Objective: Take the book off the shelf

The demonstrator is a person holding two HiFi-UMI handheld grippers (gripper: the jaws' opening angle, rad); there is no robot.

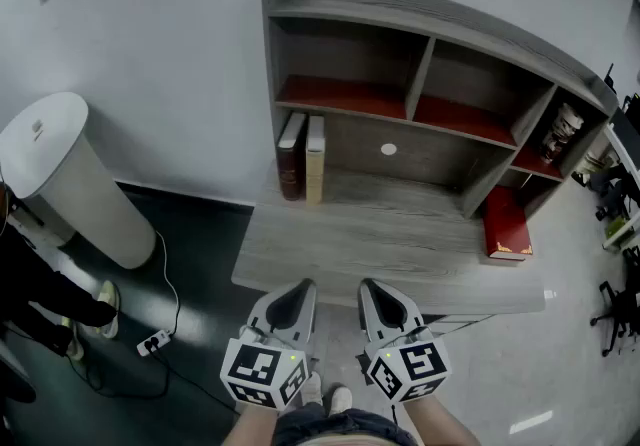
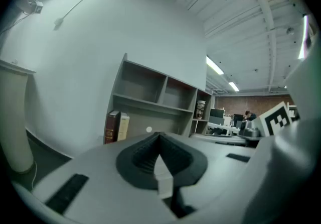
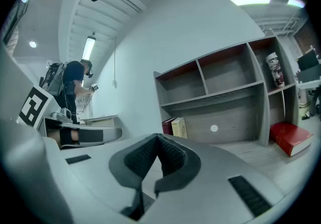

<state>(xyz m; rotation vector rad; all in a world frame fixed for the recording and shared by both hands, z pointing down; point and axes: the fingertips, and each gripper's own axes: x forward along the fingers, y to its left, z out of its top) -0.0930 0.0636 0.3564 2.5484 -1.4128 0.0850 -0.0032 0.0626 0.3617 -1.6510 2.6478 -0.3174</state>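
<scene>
Head view: dark red book [image 1: 291,156] upright, spine outward, beside cream book [image 1: 315,159]

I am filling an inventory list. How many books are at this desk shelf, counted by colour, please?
Dark red book: 1
Cream book: 1
Bright red book: 1
Total: 3

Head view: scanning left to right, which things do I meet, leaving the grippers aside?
In order: white cylinder on the floor → dark red book → cream book → white dot on the back panel → flat red book → figurine.
</scene>
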